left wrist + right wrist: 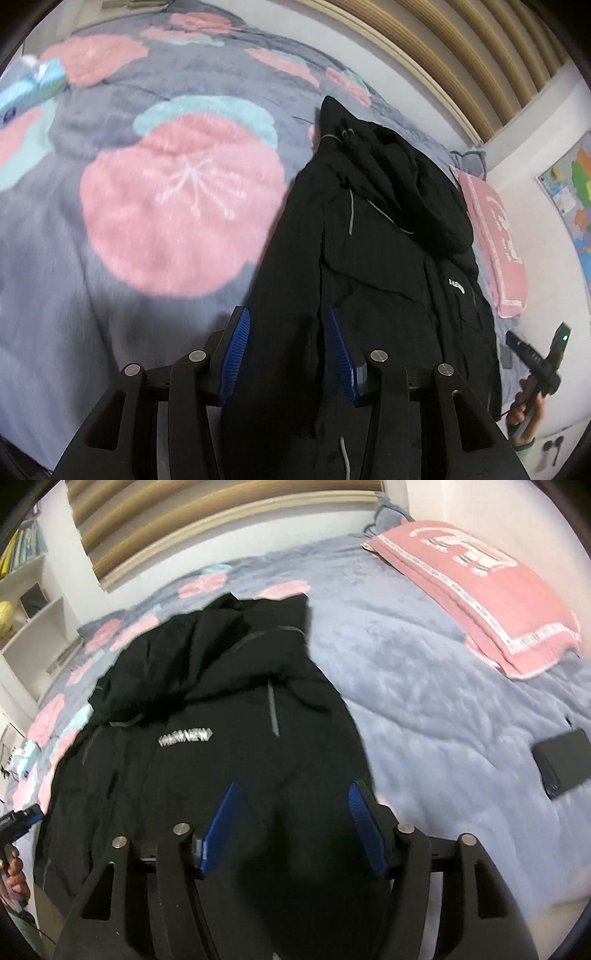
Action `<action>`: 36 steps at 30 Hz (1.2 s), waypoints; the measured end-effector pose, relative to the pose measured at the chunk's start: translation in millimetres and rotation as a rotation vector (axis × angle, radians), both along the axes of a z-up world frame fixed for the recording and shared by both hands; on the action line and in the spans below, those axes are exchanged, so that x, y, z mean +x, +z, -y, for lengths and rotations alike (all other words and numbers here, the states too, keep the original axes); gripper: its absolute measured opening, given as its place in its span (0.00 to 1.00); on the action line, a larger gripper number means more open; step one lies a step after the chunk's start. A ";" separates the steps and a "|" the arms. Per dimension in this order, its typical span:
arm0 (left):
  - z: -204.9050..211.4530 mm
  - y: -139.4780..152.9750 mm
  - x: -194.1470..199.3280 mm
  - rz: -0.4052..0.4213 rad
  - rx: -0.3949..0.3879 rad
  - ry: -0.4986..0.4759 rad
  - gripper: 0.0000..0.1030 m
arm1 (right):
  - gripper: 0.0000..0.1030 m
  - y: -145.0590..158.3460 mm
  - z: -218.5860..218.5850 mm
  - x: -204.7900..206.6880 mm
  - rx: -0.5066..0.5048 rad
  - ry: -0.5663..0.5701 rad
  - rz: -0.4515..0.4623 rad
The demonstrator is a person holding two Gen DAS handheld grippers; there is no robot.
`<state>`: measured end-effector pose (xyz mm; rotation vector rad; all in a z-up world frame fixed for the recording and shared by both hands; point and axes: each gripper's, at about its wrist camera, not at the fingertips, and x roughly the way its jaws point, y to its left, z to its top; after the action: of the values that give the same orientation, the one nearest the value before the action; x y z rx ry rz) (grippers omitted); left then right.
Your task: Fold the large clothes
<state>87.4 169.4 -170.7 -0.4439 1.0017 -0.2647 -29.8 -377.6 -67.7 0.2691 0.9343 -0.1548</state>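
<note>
Grey plush bedding (92, 295) with big pink and teal blossoms covers the bed, backed by a slatted wooden headboard (207, 528) and white walls, with white shelves (33, 602) left of the black jacket (229, 709) and a pink pillow (491, 590) and a dark flat case (563, 762) to its right. That jacket lies lengthwise on the bedding, hood toward the headboard. The left gripper (286, 354) has jacket fabric bunched between its blue pads, though contact is unclear, while the right gripper (291, 823) hangs spread over the jacket, gripping nothing.

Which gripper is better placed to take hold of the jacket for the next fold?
Left, probably: the left gripper straddles a raised fold of the black jacket; the right gripper hangs open over flat fabric.
</note>
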 end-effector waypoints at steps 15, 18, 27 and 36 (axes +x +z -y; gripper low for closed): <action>9.5 -26.0 -13.7 -0.084 0.050 -0.028 0.46 | 0.64 -48.2 21.9 -37.0 0.106 -0.017 -0.122; 10.9 -24.0 -18.7 -0.082 0.057 -0.025 0.46 | 0.64 -49.3 14.8 -37.6 0.092 0.000 -0.120; 12.6 -24.5 -24.0 -0.072 0.053 -0.035 0.45 | 0.47 -49.9 8.3 -41.3 0.114 0.049 -0.128; 16.2 4.4 -42.4 0.058 -0.288 -0.173 0.45 | 0.42 -5.8 -14.7 -47.3 0.310 0.199 0.003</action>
<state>45.0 153.1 -166.3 -0.6077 0.9495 -0.5791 -77.1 -362.8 -73.5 0.4594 0.9758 0.1759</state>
